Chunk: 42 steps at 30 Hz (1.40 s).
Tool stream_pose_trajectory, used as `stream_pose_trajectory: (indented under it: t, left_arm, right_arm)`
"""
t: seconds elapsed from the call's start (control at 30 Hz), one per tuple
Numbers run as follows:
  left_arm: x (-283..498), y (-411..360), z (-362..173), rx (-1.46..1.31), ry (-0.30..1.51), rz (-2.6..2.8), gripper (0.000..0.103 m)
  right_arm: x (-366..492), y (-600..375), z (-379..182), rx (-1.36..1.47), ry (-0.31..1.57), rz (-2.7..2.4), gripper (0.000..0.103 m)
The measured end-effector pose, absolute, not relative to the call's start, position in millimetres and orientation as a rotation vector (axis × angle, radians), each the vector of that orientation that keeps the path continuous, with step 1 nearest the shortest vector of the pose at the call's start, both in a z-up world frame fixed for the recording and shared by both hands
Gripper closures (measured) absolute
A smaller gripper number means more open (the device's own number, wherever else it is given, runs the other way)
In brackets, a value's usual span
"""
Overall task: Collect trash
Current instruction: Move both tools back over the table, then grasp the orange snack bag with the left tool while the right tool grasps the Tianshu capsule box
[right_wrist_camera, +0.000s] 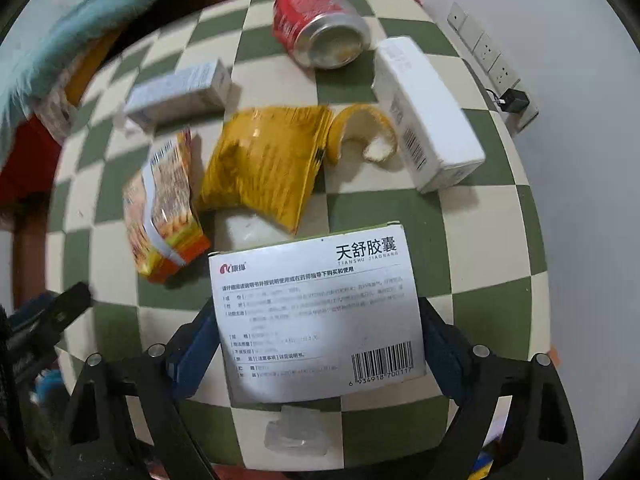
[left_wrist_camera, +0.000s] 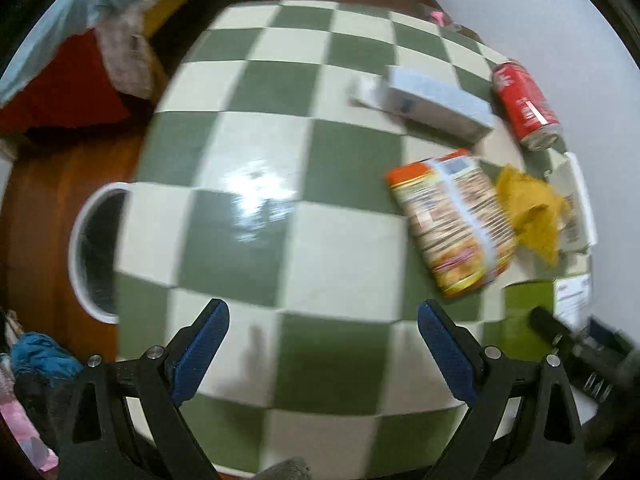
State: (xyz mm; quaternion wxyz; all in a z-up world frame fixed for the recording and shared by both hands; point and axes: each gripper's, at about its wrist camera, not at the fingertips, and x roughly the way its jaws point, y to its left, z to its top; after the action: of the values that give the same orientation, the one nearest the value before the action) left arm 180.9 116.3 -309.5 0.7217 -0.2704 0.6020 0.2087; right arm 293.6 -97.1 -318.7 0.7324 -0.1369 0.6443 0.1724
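here the white medicine box sits between the spread pads of the right hand-held gripper, seemingly unclamped.

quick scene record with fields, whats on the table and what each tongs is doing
surface: checkered table
trash: red can on its side, yellow wrapper, peel, snack pack, medicine box
bin: white-rimmed bin beside table
left tongs: open, empty
right tongs: straddling medicine box, grip unclear

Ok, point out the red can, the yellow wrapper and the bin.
red can (right_wrist_camera: 320, 26), right wrist view, on its side wall
yellow wrapper (right_wrist_camera: 268, 164), right wrist view, middle of its crumpled face
bin (left_wrist_camera: 86, 252), left wrist view, white rim
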Motion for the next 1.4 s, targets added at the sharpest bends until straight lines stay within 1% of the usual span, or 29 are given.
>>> stream_pose_trajectory:
  t: [0.1,0.23,0.4,0.43,0.47,0.5,0.53,0.57,0.63,0.7,0.77,0.8,0.87,1.07,1.27,1.4]
  left_arm:
    - [208.5,114.8,-315.6,-0.710,1.335,0.430,0.008]
    - [243.5,108.9,-333.8,-0.824,1.376,0.389,0.008]
    - [275.8,95.6,-346.8,-0.764,1.412,0.407,0.009]
    - [279.1,93.8,-344.9,-0.745,1.399,0.407,0.011]
    - [280.4,93.3,-343.1,-0.727,1.393,0.416,0.021]
    - [280.1,93.3,-341.8,-0.709,1.392,0.427,0.027]
    - [279.7,92.4,-341.7,-0.691,1.396,0.427,0.036]
    - [278.6,90.6,-340.7,-0.664,1.398,0.421,0.043]
    - [274.1,85.9,-338.3,-0.598,1.403,0.412,0.052]
    - [268.3,82.3,-337.0,-0.549,1.405,0.401,0.056]
    - [259.5,81.5,-333.5,-0.535,1.393,0.394,0.063]
    - [255.8,80.8,-331.3,-0.516,1.391,0.391,0.064]
    - [249.0,76.0,-325.7,-0.467,1.382,0.387,0.078]
    - [228.5,72.8,-290.1,-0.353,1.299,0.392,0.083]
    - [201.7,83.0,-231.2,-0.328,1.160,0.397,0.084]
    - [185.0,115.5,-193.6,-0.336,1.063,0.417,0.084]
  right_arm:
    - [307.1,-122.4,-314.6,-0.272,1.407,0.307,0.011]
    - [323.4,-146.4,-319.9,-0.214,1.445,0.280,0.010]
    - [333.3,-145.4,-324.3,-0.217,1.468,0.271,0.010]
    - [334.3,-145.5,-325.3,-0.219,1.470,0.269,0.010]
    - [336.3,-148.1,-326.9,-0.219,1.473,0.269,0.010]
    - [336.3,-149.9,-327.7,-0.220,1.474,0.271,0.011]
    - [336.0,-151.0,-327.8,-0.221,1.471,0.275,0.011]
    - [335.8,-142.2,-329.9,-0.219,1.468,0.278,0.011]
    - [336.3,-135.7,-332.9,-0.220,1.462,0.287,0.012]
    - [333.7,-133.8,-332.3,-0.215,1.453,0.291,0.012]
    - [328.9,-136.2,-331.3,-0.204,1.452,0.294,0.013]
    - [326.7,-137.1,-329.9,-0.200,1.449,0.298,0.013]
    - [322.7,-136.9,-325.7,-0.194,1.437,0.305,0.013]
    - [309.2,-134.2,-300.0,-0.165,1.386,0.343,0.013]
    - [291.0,-115.9,-253.0,-0.134,1.310,0.417,0.013]
    - [278.7,-91.2,-218.2,-0.120,1.254,0.488,0.013]
